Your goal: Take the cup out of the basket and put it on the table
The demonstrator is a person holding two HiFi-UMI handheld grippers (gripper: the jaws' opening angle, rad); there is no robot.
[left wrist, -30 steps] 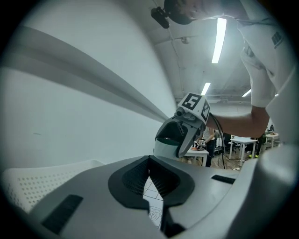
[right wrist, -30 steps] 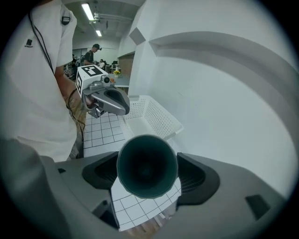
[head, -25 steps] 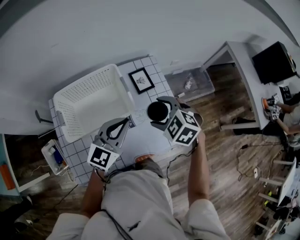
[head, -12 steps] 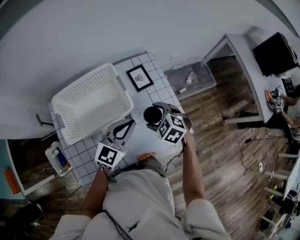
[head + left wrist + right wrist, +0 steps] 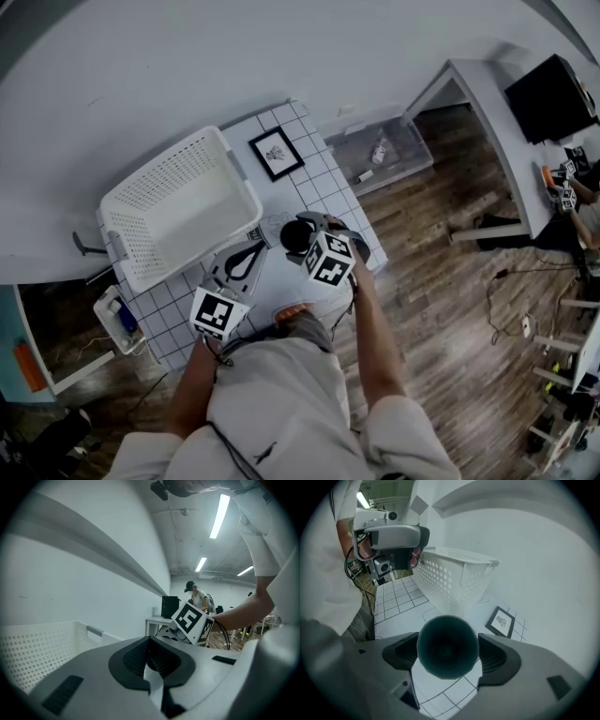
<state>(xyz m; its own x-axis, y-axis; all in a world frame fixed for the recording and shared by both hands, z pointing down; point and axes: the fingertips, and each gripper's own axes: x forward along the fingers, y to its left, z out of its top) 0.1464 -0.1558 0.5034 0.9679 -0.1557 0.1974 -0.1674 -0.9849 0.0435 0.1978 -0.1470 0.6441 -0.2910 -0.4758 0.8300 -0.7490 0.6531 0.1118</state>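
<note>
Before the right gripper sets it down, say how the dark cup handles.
Probably stiff: the cup shows a round rim with the right gripper squeezing it. Likely light, carried by its sides alone. Round-walled, so it may roll if it tips on the table.

Small framed picture (image 5: 277, 154), clear plastic bin (image 5: 379, 153) on wooden floor (image 5: 450, 309), black monitor (image 5: 550, 98) on white desk (image 5: 492, 131)

Plain white wall (image 5: 234, 56) runs behind a white table with a black grid pattern (image 5: 328, 197). Brown wood-plank floor (image 5: 441, 309) lies to the right. A clear plastic storage bin (image 5: 380, 155) sits on the floor just beside the table. A white desk (image 5: 492, 131) further right stands near a black monitor (image 5: 548, 98). Long fluorescent ceiling tubes (image 5: 220, 515) are lit.
</note>
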